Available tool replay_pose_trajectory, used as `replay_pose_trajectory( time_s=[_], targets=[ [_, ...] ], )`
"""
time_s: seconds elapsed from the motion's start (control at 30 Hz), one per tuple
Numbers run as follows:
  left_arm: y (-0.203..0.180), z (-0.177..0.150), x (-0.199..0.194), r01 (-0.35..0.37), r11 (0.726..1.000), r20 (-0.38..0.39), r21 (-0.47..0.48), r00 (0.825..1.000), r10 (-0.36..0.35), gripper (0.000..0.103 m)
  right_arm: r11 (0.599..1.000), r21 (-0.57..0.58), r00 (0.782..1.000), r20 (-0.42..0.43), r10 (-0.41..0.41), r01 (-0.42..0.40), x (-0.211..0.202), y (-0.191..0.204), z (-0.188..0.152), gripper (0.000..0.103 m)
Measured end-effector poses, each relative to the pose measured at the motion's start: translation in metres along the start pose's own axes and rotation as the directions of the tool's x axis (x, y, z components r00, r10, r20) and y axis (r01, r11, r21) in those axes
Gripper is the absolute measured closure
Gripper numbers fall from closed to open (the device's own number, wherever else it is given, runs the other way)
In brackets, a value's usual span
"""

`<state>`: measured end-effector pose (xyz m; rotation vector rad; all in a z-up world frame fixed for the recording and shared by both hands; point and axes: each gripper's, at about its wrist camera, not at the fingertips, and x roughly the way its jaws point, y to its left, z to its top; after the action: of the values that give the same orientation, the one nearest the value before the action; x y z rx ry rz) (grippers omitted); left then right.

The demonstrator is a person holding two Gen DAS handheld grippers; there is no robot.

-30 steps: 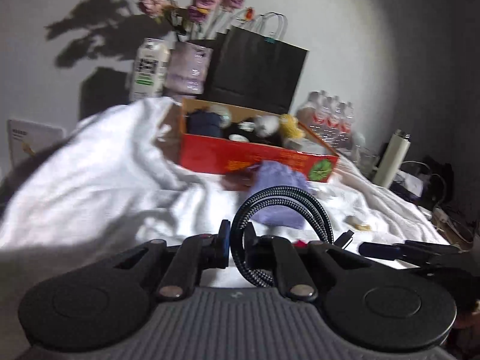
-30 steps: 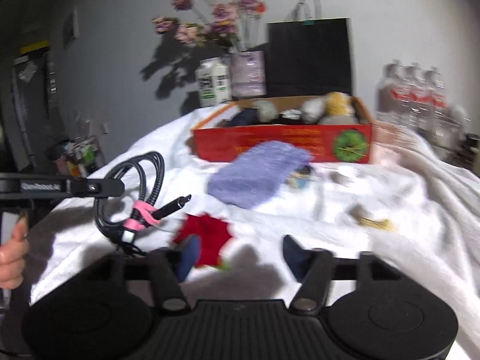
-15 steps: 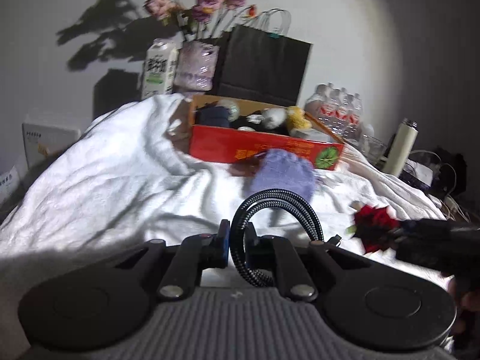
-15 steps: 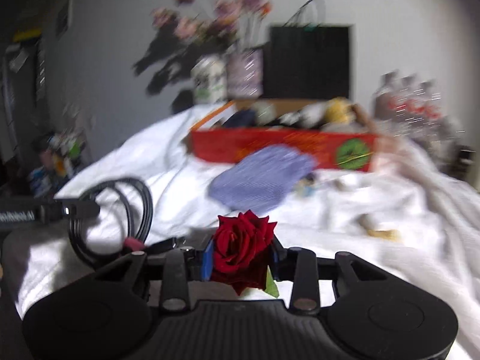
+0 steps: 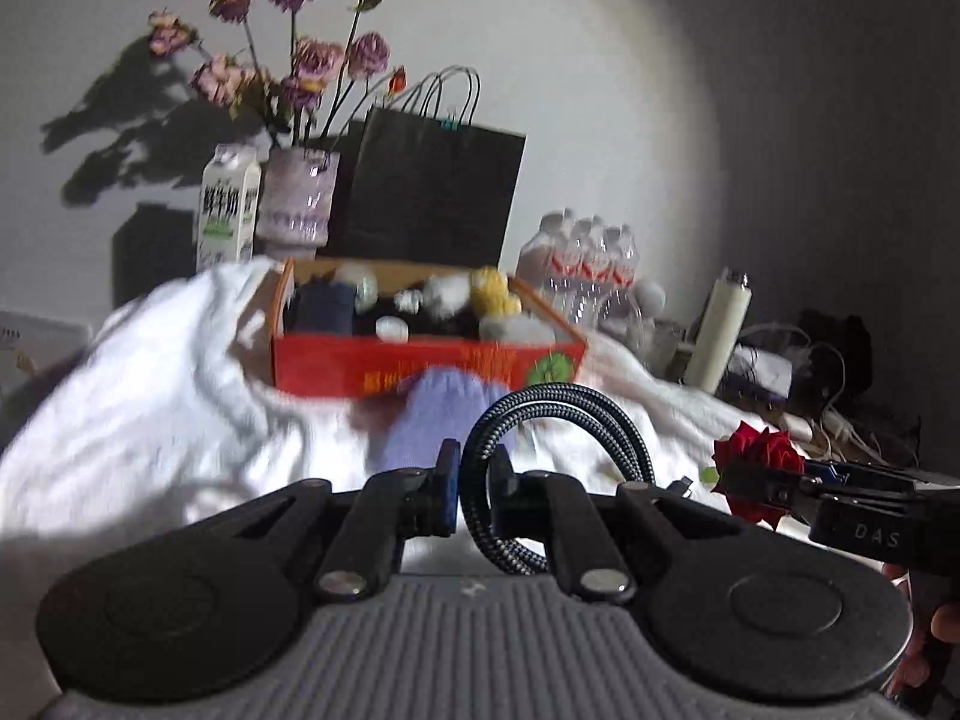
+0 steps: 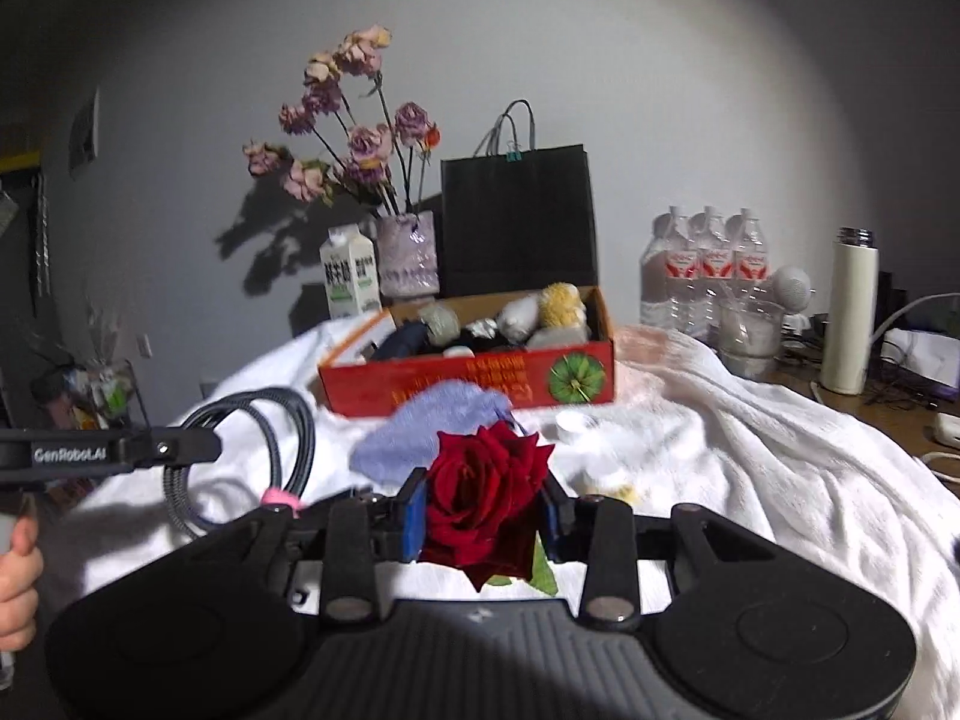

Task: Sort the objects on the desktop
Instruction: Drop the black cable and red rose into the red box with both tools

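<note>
The left gripper [image 5: 474,483] is pinched tight on a coiled braided cable [image 5: 564,420], whose loop rises above the fingers and hangs clear of the white blanket [image 5: 150,420]; in the right wrist view the same coil [image 6: 264,450] dangles at the left edge, a pink band near its lower end. To its right, the right gripper [image 6: 483,510] is clamped on a red rose [image 6: 486,492], the bloom filling the gap between the blue pads, a green leaf showing beneath. Ahead of both tools lies a lavender cloth [image 6: 432,432], its far end touching the front wall of the red cardboard box [image 6: 468,384], which is full of mixed items. Open blanket stretches left of the box and, more broadly, right of it down to the bare wooden table edge [image 6: 888,420]. Behind the box stand a milk carton [image 6: 349,279], a vase of dried flowers [image 6: 407,261] and a black paper bag [image 6: 519,222]; farther right are water bottles [image 6: 708,264] and a white flask [image 6: 849,312].
</note>
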<state>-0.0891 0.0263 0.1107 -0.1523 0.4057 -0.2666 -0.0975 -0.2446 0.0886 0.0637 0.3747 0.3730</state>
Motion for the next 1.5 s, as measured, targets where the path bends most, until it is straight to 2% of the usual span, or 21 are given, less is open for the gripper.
replay_pose_trajectory(
  time_s=[0.2,0.3,0.43,0.47,0.57,0.67,0.73,0.83,0.87,0.9,0.93,0.97,1.03,1.1,1.13,1.17,1.23,1.3,1.33,1.4,1.5],
  targets=[
    [0.028,0.07,0.073,0.014,0.999,-0.05,-0.035,0.999,-0.016,0.093,0.997,-0.02,0.996,0.045,0.08,-0.079,0.06,-0.017,0.06,0.068],
    [0.044,0.106,0.121,0.025,0.998,-0.1,-0.063,0.994,-0.031,0.093,0.993,-0.045,0.994,0.009,0.111,-0.111,0.105,-0.024,0.098,0.068],
    [0.056,0.142,0.192,-0.022,0.998,-0.155,-0.057,0.988,0.013,0.094,0.992,0.002,0.987,-0.1,0.129,-0.129,0.184,-0.038,0.146,0.068],
    [0.059,0.148,0.211,-0.015,0.998,-0.186,-0.06,0.982,0.004,0.093,0.993,0.021,0.986,-0.115,0.122,-0.12,0.204,-0.041,0.154,0.067],
    [0.07,0.153,0.267,-0.046,0.998,-0.243,-0.034,0.969,0.037,0.093,0.992,0.063,0.973,-0.195,0.122,-0.112,0.263,-0.045,0.169,0.067],
    [0.08,0.141,0.311,-0.096,0.995,-0.302,0.031,0.948,0.101,0.092,0.998,0.015,0.96,-0.272,0.064,-0.062,0.311,-0.042,0.168,0.067],
    [0.087,0.134,0.336,-0.097,0.994,-0.345,0.04,0.933,0.105,0.092,0.998,0.001,0.942,-0.328,0.066,-0.07,0.336,-0.042,0.164,0.067],
    [0.085,0.124,0.36,-0.083,0.991,-0.394,0.107,0.911,0.119,0.091,0.997,0.005,0.919,-0.389,0.067,-0.071,0.368,-0.044,0.155,0.067],
    [0.085,0.122,0.364,-0.09,0.988,-0.398,0.126,0.907,0.133,0.082,0.998,-0.007,0.911,-0.408,0.06,-0.069,0.376,-0.043,0.15,0.065],
    [0.084,0.121,0.365,-0.095,0.986,-0.386,0.139,0.912,0.142,0.074,0.997,-0.022,0.903,-0.427,0.053,-0.069,0.384,-0.04,0.147,0.064],
    [0.083,0.122,0.364,-0.085,0.987,-0.366,0.14,0.921,0.131,0.058,0.997,-0.041,0.896,-0.442,0.039,-0.064,0.392,-0.039,0.145,0.064],
    [0.084,0.124,0.362,-0.087,0.987,-0.353,0.137,0.926,0.131,0.056,0.997,-0.061,0.895,-0.446,0.013,-0.046,0.396,-0.037,0.144,0.061],
    [0.09,0.129,0.358,-0.089,0.989,-0.352,0.115,0.928,0.124,0.05,0.995,-0.104,0.894,-0.445,-0.056,0.011,0.404,-0.036,0.144,0.048],
    [0.095,0.137,0.352,-0.084,0.993,-0.331,0.088,0.937,0.108,0.041,0.993,-0.106,0.909,-0.408,-0.088,0.049,0.399,-0.038,0.147,0.033],
    [0.095,0.142,0.349,-0.108,0.99,-0.315,0.095,0.94,0.133,0.027,0.994,-0.093,0.917,-0.39,-0.084,0.052,0.394,-0.041,0.15,0.032],
    [0.092,0.146,0.347,-0.136,0.985,-0.298,0.104,0.941,0.161,0.019,0.996,-0.074,0.923,-0.378,-0.074,0.05,0.389,-0.044,0.153,0.032],
    [0.093,0.153,0.339,-0.147,0.984,-0.296,0.098,0.94,0.17,0.018,0.998,-0.04,0.929,-0.364,-0.061,0.05,0.379,-0.048,0.16,0.03],
    [0.09,0.158,0.332,-0.179,0.98,-0.305,0.088,0.931,0.198,0.012,0.998,-0.027,0.933,-0.353,-0.065,0.059,0.369,-0.048,0.165,0.024],
    [0.088,0.16,0.328,-0.211,0.973,-0.303,0.091,0.925,0.228,0.001,0.997,-0.026,0.935,-0.348,-0.075,0.07,0.363,-0.047,0.167,0.024],
    [0.084,0.162,0.319,-0.28,0.956,-0.297,0.089,0.909,0.294,0.0,0.996,-0.026,0.933,-0.349,-0.085,0.081,0.358,-0.044,0.174,0.024],
    [0.081,0.159,0.304,-0.314,0.947,-0.318,0.068,0.893,0.319,0.0,0.995,-0.045,0.939,-0.327,-0.103,0.094,0.339,-0.04,0.178,0.023]
  ],
)
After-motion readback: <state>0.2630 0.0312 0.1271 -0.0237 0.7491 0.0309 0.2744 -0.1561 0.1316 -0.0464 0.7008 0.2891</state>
